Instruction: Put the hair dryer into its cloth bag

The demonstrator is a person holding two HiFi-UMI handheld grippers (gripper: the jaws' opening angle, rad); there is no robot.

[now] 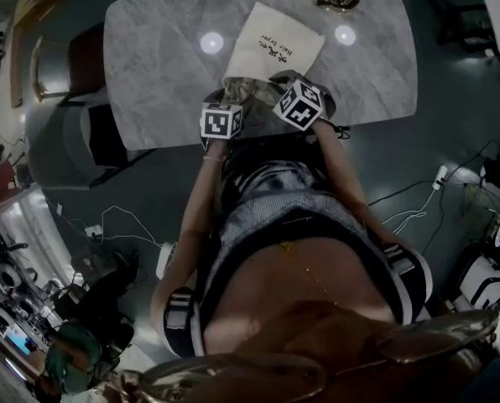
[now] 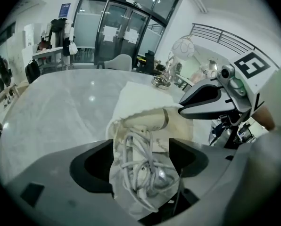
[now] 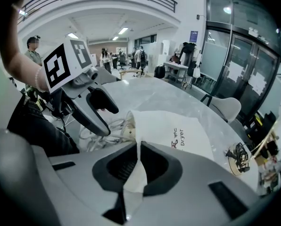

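The rim of the cloth bag (image 3: 178,131) is pinched by the right gripper (image 3: 138,147). The left gripper's (image 2: 143,161) jaws are spread around the cord (image 2: 138,175), which likely must be tucked in after the hair dryer (image 2: 145,119).

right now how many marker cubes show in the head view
2: the left cube at the table's near edge, the right cube beside it, by the cloth bag's open end. None seems hidden.
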